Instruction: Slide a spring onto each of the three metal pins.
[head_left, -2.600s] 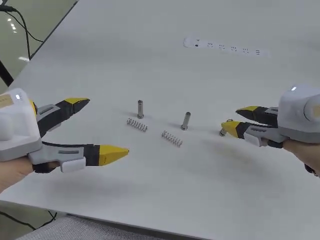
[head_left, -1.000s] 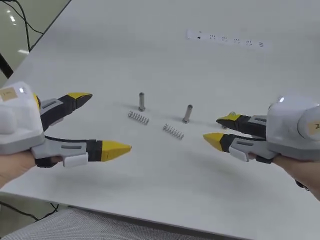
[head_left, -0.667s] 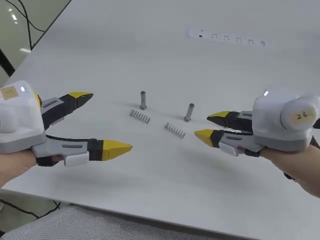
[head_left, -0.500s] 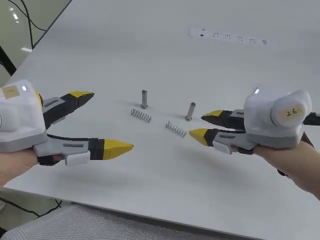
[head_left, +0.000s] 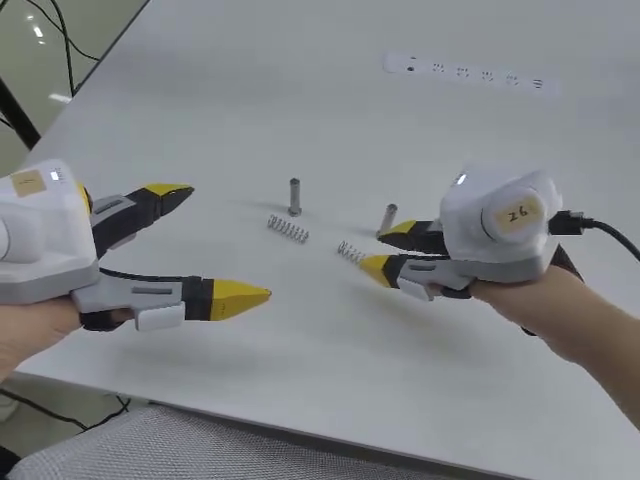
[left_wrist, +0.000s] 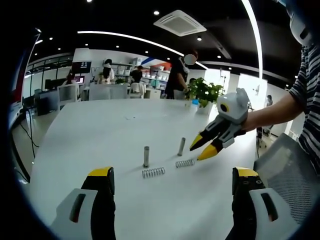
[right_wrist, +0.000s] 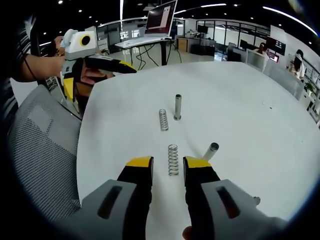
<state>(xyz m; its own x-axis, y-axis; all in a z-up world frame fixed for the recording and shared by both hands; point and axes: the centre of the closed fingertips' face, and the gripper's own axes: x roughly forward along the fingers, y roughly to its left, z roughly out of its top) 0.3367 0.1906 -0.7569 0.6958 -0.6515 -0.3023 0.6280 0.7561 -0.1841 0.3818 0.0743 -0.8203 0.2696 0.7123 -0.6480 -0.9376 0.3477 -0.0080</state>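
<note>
I am holding the right gripper, jaws released, at a spring; left gripper gaping over the tabletop's near edge.

ahead of the right gripper, whose jaws stand a little apart, the near spring lies lengthwise in line with the gap. the near pin stands just off its right jaw tip and crowds that side. further ahead the far spring and the far pin sit close together. to its left the table is bare. the left gripper, jaws spread wide, has free table ahead up to the far spring.
</note>
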